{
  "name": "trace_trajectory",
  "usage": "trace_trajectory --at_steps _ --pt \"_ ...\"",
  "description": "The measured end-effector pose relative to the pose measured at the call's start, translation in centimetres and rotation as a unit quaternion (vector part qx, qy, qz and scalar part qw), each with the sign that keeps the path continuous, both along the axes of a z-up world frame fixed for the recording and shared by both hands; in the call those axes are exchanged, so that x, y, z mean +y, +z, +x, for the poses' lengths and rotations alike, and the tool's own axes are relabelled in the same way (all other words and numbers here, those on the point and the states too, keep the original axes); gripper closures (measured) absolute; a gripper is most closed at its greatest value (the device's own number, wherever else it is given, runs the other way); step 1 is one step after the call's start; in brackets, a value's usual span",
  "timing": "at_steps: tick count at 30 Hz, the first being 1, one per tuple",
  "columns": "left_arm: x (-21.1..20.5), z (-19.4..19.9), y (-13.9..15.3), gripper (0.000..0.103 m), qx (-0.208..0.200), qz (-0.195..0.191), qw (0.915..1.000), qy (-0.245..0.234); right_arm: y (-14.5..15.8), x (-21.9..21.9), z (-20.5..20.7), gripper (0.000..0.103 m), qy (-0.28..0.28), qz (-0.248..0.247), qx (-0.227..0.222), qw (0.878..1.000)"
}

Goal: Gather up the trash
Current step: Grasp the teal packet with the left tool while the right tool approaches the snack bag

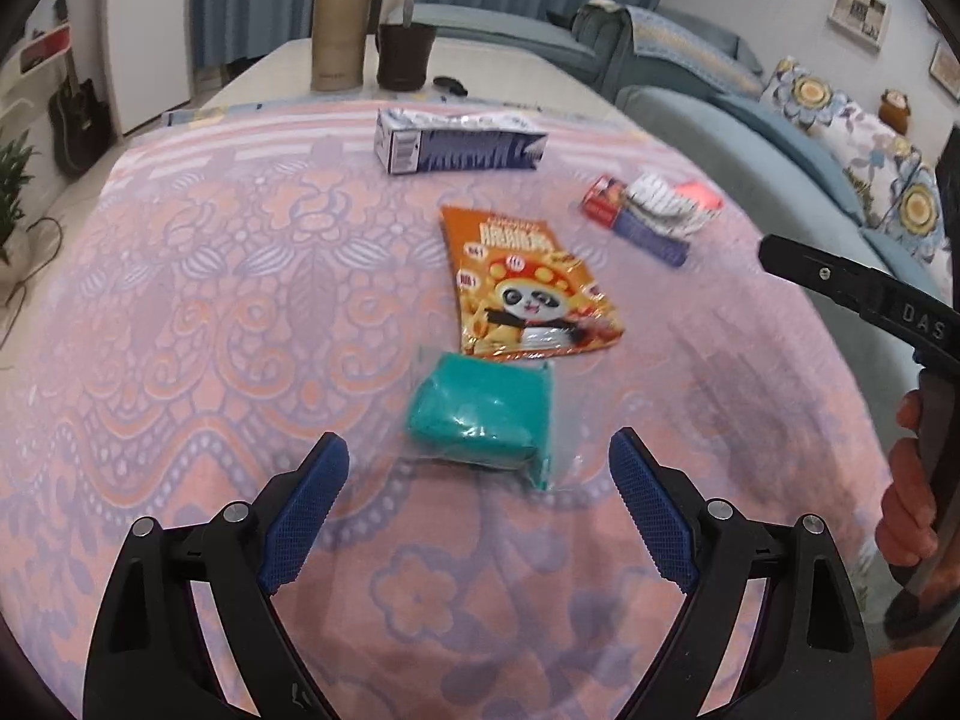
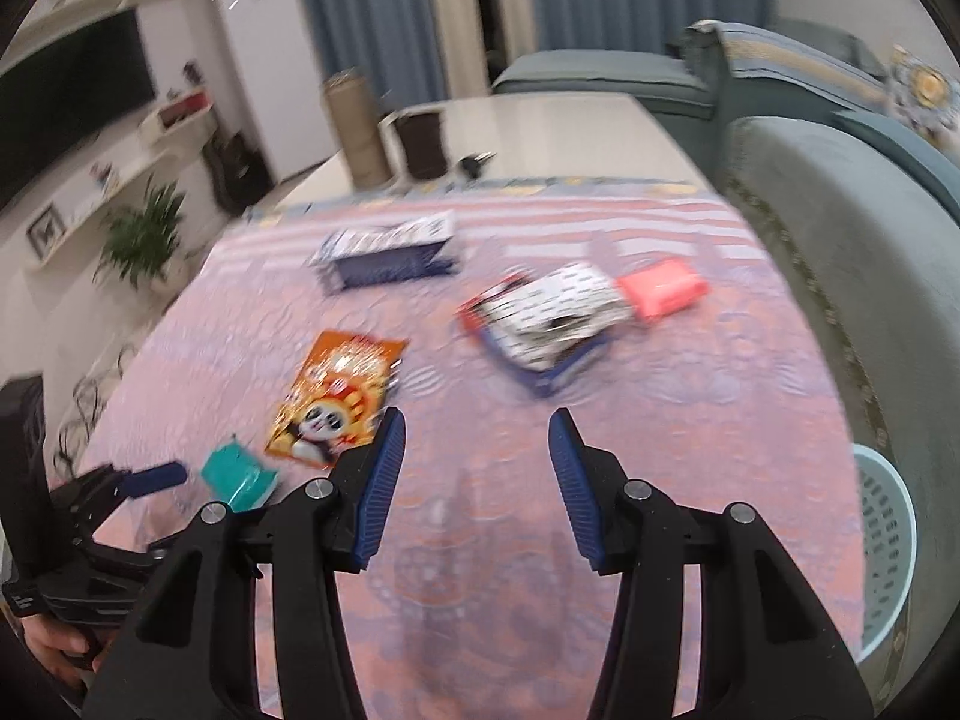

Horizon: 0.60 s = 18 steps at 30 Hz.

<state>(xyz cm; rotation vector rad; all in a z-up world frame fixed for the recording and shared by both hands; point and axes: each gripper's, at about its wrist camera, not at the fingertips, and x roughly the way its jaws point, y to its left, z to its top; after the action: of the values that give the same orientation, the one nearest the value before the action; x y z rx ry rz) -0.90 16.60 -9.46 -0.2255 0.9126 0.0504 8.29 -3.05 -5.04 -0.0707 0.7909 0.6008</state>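
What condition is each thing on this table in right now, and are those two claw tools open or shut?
Left gripper: open, empty.
Right gripper: open, empty.
Teal packet: lying flat, just ahead of the left gripper.
Panda snack bag: flat, face up.
Blue carton: on its side.
Crumpled wrappers: piled together.
Laundry-style basket: upright beside the table.

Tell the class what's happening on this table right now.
A person holds a two-finger gripper in each hand over a table with a patterned cloth strewn with litter. The left gripper is open, just short of a teal packet. The right gripper is also open and holds nothing. An orange panda snack bag, a blue-and-white carton and a small pile of wrappers lie untouched. A pale blue basket stands by the sofa.
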Motion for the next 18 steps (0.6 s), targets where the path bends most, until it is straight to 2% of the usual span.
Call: trace_trajectory --at_steps 3,6,8,10,12,14,16,18 --pt "-0.6 0.6 -0.5 0.019 0.016 0.029 0.9994 -0.002 -1.2 2.5 0.0 0.056 0.031 -0.02 0.015 0.999" --pt "-0.3 0.3 -0.8 0.025 0.026 0.025 0.9993 0.002 -2.5 4.7 0.2 0.057 0.061 -0.033 0.036 0.997" --pt "0.7 -0.3 -0.6 0.031 0.025 0.018 0.9995 0.011 -3.2 5.9 0.1 0.062 0.076 -0.044 0.039 0.995" --pt "2.3 -0.9 -0.3 0.031 0.021 0.013 0.9993 0.029 -4.0 7.5 0.1 0.076 0.096 -0.056 0.051 0.992" --pt "3.8 -1.1 -0.4 0.035 0.021 0.003 0.9989 0.041 -4.8 8.6 0.2 0.08 0.108 -0.064 0.062 0.99" --pt "5.1 -1.3 -0.5 0.038 0.022 -0.002 0.9982 0.056 -5.1 9.0 0.2 0.083 0.108 -0.076 0.06 0.989" --pt "6.0 -1.7 -0.4 0.04 0.015 -0.019 0.9979 0.061 -5.4 8.7 0.6 0.085 0.08 -0.099 0.051 0.991" --pt "6.2 -1.9 0.0 0.04 0.004 -0.047 0.9976 0.052 -5.3 7.6 1.4 0.085 0.063 -0.083 0.065 0.992"
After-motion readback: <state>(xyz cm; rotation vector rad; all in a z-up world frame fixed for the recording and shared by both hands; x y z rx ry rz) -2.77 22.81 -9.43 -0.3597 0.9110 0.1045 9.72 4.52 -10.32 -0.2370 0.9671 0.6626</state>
